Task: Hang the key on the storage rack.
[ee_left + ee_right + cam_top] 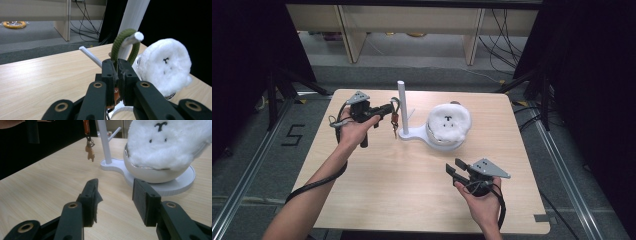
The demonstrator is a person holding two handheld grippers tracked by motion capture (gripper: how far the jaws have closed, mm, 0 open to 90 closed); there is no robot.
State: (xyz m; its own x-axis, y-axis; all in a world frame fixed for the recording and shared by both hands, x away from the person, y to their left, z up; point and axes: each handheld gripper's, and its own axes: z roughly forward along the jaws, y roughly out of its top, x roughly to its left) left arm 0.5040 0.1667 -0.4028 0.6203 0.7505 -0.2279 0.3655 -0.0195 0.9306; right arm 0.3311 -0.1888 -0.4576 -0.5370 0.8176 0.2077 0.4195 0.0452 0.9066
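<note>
Two hand-held grippers (457, 169) (388, 108); one green loop (117, 43); one white stand (402, 102).

Even, soft light from above brightens the pale counter (412, 190) and leaves only faint shadows; its left and right surroundings sink into near black. All views are slightly soft and grainy. In the gripper views the near fingers (91, 195) blur, and the white plush (170, 142) nearly overexposes.
</note>
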